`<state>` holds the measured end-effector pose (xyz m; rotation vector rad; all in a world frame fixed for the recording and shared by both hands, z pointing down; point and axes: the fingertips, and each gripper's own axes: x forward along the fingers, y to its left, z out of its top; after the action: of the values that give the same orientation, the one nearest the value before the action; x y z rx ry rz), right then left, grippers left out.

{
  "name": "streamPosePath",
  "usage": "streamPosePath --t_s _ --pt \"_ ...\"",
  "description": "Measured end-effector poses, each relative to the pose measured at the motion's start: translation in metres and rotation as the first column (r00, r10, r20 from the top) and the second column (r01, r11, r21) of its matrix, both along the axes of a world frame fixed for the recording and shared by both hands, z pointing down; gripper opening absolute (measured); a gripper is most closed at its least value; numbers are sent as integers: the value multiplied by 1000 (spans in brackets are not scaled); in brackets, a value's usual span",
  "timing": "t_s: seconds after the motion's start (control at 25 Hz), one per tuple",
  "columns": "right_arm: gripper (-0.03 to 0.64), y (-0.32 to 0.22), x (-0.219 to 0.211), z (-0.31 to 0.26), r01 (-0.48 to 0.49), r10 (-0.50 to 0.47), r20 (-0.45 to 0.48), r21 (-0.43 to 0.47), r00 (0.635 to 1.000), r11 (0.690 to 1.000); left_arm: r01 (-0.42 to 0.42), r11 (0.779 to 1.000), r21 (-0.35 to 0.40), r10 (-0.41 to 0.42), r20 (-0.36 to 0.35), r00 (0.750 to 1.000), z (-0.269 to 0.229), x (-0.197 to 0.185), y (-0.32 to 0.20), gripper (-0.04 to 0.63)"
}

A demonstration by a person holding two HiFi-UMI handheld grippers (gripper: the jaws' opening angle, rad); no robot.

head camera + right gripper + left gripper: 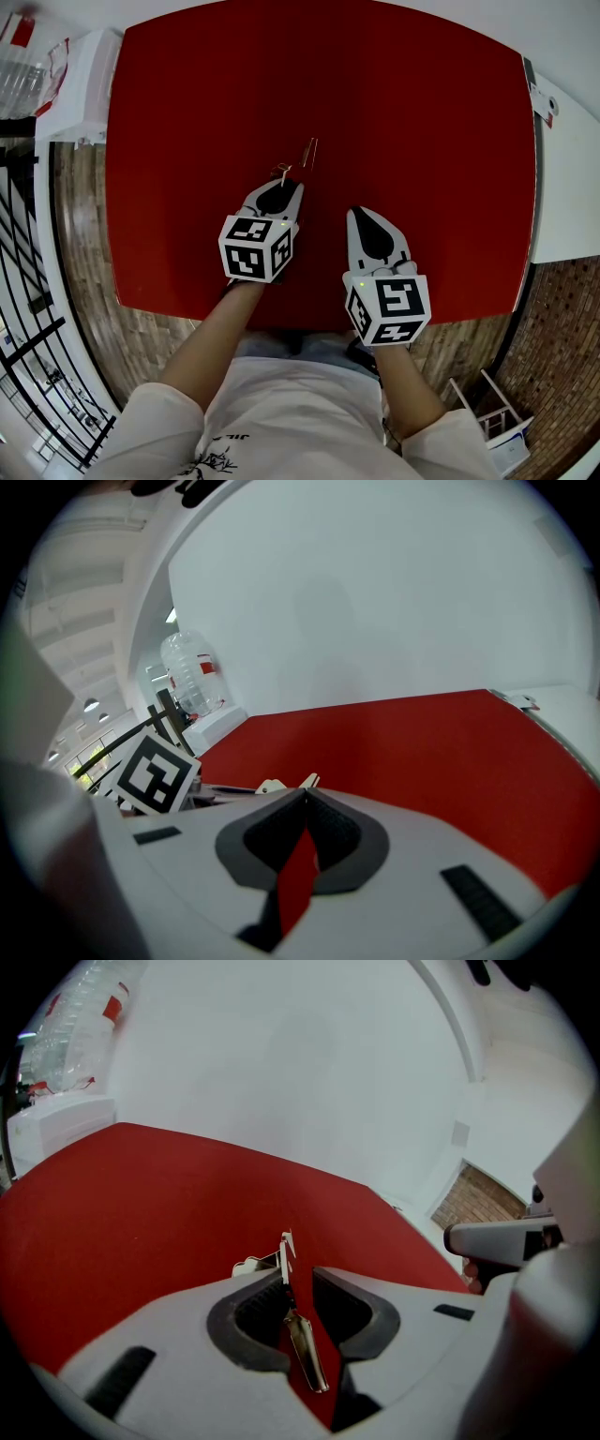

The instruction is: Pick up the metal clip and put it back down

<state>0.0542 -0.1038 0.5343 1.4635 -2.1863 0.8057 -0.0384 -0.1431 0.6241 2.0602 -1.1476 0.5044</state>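
Left tongs (298,1283) stand partly open around the metal clip (306,1346), which is on edge between the jaws with a strip of red desk (141,1213) showing to its right; whether the left pad touches it is unclear. Right tongs (303,799), closed on nothing, sit just beside. From the head view the clip is only a glint, near a thin sliver (309,152) too small to identify. A plastic bottle (192,682) stands beyond the desk.
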Motion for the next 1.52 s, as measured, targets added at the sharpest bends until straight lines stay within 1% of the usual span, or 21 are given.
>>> streamPosePath --t_s 0.12,0.24,0.6,0.64,0.72,0.88,1.12,1.28,1.52 --pt "6 0 -1 1 1 -1 2 -1 1000 1000 -12 1000 3 12 -26 1000 -2 3 1 95" --pt "6 0 -2 1 3 -3 4 0 1000 1000 -8 1000 -1 8 -57 998 -5 1 2 95" --pt "6 -3 -8 3 10 -10 6 -4 1000 1000 -15 999 41 17 -56 998 -16 -5 -3 95" --pt "6 -3 -8 4 11 -11 7 -5 1000 1000 -13 999 44 15 -49 999 -16 -4 -3 95" --pt "6 -2 -9 4 13 -13 10 -6 1000 1000 22 999 38 -20 -38 999 -16 -9 -5 95" --pt "6 -2 -10 3 21 -21 13 -4 1000 1000 64 995 75 -68 44 997 -16 -22 -7 94" --pt "6 -1 -10 7 24 -24 13 -12 1000 1000 87 995 46 -91 91 992 -4 -39 -10 94" --pt "6 0 -13 9 27 -27 15 -16 1000 1000 88 996 20 -90 104 991 4 -45 -10 94" --pt "6 3 -14 11 29 -29 11 -18 1000 999 85 996 26 -88 96 992 5 -47 -11 95"
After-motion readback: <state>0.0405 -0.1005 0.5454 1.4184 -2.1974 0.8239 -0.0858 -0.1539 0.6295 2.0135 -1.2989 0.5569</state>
